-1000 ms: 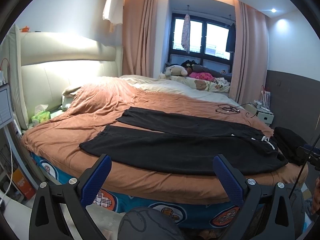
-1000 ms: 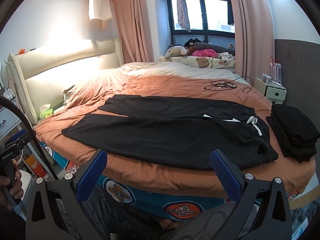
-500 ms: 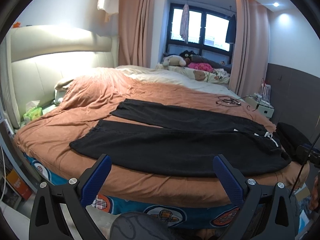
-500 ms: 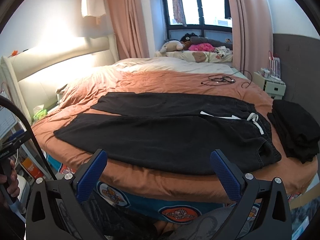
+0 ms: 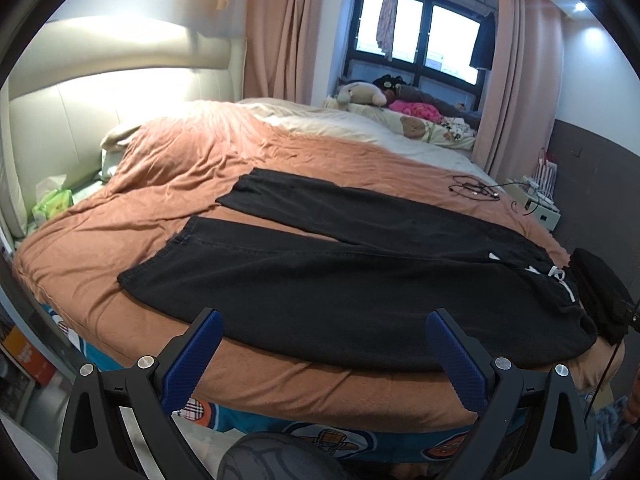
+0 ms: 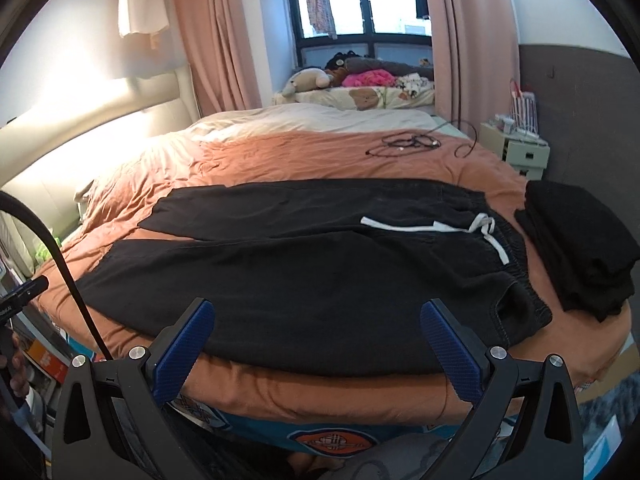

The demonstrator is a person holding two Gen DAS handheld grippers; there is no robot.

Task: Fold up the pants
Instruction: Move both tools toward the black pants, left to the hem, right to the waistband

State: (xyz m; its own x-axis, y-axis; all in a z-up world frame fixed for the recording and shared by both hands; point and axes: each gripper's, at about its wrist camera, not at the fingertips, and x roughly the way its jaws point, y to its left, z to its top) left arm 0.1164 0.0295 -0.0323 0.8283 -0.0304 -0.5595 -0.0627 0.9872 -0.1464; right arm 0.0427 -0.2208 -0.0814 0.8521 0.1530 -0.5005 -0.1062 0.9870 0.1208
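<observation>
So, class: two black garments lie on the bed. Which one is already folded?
The small black pile beside the waistband is folded. The pants lie spread flat, legs apart, white drawstring showing.

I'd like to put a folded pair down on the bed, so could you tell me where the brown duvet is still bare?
Bare brown duvet lies between the black pants and the headboard, and beyond the far leg up to the tangled cable. It is crowded at the waistband end, where a folded black pile lies close by. The near edge leaves only a thin strip.
</observation>
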